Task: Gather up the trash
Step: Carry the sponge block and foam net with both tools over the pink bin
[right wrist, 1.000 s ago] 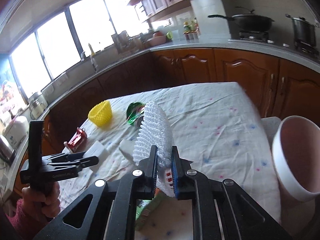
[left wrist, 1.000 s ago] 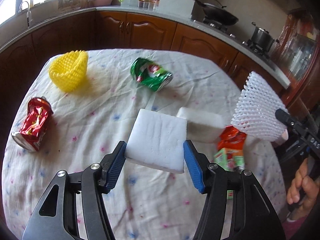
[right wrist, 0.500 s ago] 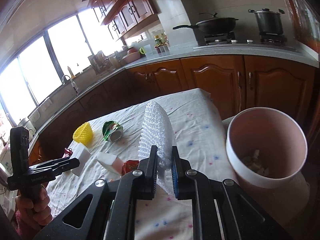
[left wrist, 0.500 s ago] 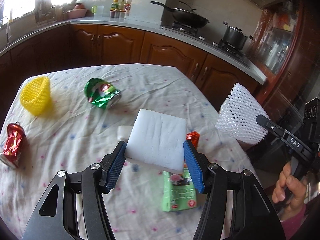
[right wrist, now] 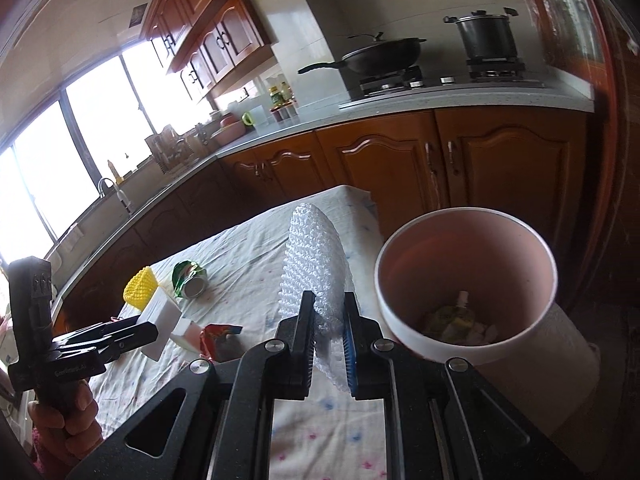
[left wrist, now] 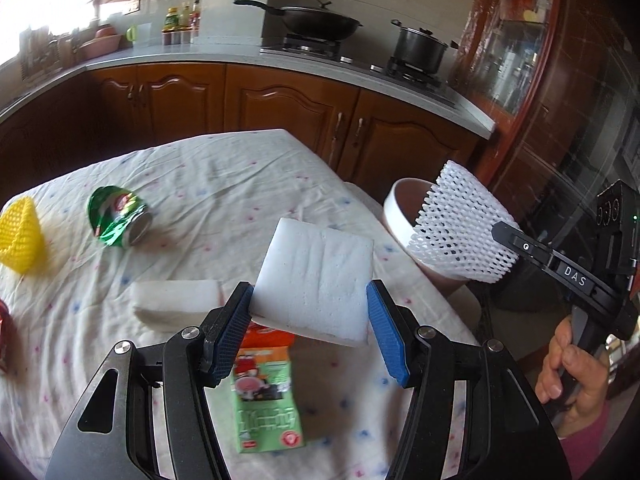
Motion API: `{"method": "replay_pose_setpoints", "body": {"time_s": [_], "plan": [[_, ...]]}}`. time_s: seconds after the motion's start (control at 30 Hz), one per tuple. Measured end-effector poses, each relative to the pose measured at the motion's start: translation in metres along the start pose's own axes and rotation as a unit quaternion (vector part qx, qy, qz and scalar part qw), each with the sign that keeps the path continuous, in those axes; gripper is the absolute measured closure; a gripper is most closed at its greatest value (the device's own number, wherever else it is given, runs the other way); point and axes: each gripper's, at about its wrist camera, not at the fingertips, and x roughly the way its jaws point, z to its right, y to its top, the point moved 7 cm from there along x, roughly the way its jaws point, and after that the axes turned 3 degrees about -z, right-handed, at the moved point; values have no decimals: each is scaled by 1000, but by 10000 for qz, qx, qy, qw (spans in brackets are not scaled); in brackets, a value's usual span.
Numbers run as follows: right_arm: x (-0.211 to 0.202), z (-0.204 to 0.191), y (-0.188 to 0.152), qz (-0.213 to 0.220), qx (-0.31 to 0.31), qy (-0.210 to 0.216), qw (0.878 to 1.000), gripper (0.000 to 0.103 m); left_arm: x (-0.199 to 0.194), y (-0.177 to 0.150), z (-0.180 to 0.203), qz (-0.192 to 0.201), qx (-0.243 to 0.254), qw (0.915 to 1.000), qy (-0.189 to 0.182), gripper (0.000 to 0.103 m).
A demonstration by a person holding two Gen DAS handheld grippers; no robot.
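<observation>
My left gripper point(left wrist: 310, 320) is shut on a white foam block point(left wrist: 316, 280) and holds it above the table. It also shows in the right wrist view point(right wrist: 160, 326). My right gripper point(right wrist: 326, 332) is shut on a white foam net sleeve point(right wrist: 314, 264), held just left of the pink trash bin point(right wrist: 468, 280). The sleeve point(left wrist: 460, 226) hangs in front of the bin point(left wrist: 400, 208) in the left wrist view. The bin holds some trash. A green crushed can point(left wrist: 118, 222), a yellow net sleeve point(left wrist: 18, 236), a second foam block point(left wrist: 176, 304) and a green carton point(left wrist: 266, 396) lie on the tablecloth.
The table point(left wrist: 224, 184) has a white flowered cloth; its right edge meets the bin. A red can edge point(left wrist: 3, 334) shows at far left. Wooden kitchen cabinets point(left wrist: 280, 108) and a counter with a wok and pot stand behind.
Both grippers have swung right toward the bin with their loads. The bin has come into the left wrist view and fills more of the right wrist view. Grips unchanged.
</observation>
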Motion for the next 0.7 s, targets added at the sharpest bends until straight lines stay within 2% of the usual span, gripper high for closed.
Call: {"method": "replay_pose_setpoints", "body": {"time_s": [0.7], "plan": [[-20, 71, 10, 130, 360, -679, 9970, 90, 53, 43, 89, -256, 693, 9963, -449, 45]]}}
